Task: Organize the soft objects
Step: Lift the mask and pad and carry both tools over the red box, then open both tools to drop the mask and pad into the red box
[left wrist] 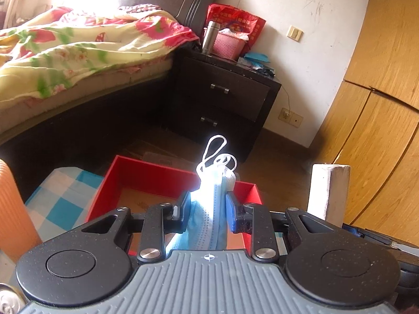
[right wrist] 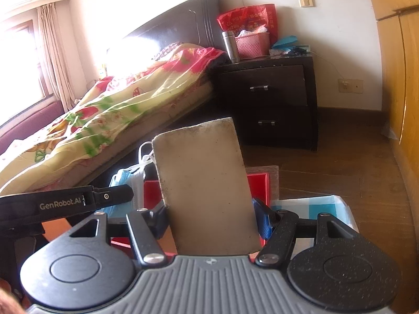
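Only the left wrist view shows the ribbed orange roll [left wrist: 13, 209] at the far left edge and the blue-and-white checked cloth [left wrist: 60, 198] beside it. Right of these sits a red box [left wrist: 146, 172] with a cardboard-brown floor, open on top. The left gripper [left wrist: 208, 206] is raised over the box, its fingers [left wrist: 183, 206] pinching a bundle of pleated blue masks [left wrist: 212, 209] whose white ear loops stick upward (bright in the sun). Further right, the sponge [left wrist: 328, 191] appears edge-on as a pale upright slab.

The right wrist view alone shows a window with curtains [right wrist: 49, 52] at the left, then a bed under a flowered quilt [right wrist: 117, 99]. The left gripper [right wrist: 123, 196] reaches in from the left, level, with the masks [right wrist: 128, 180] hanging by its tip. In the centre, the right gripper [right wrist: 212, 219] pinches the sponge [right wrist: 207, 183], a flat, grubby beige rectangle with a speckled top edge, standing tilted slightly left in front of the box [right wrist: 258, 183]. A dark nightstand [right wrist: 275, 99] stands behind.
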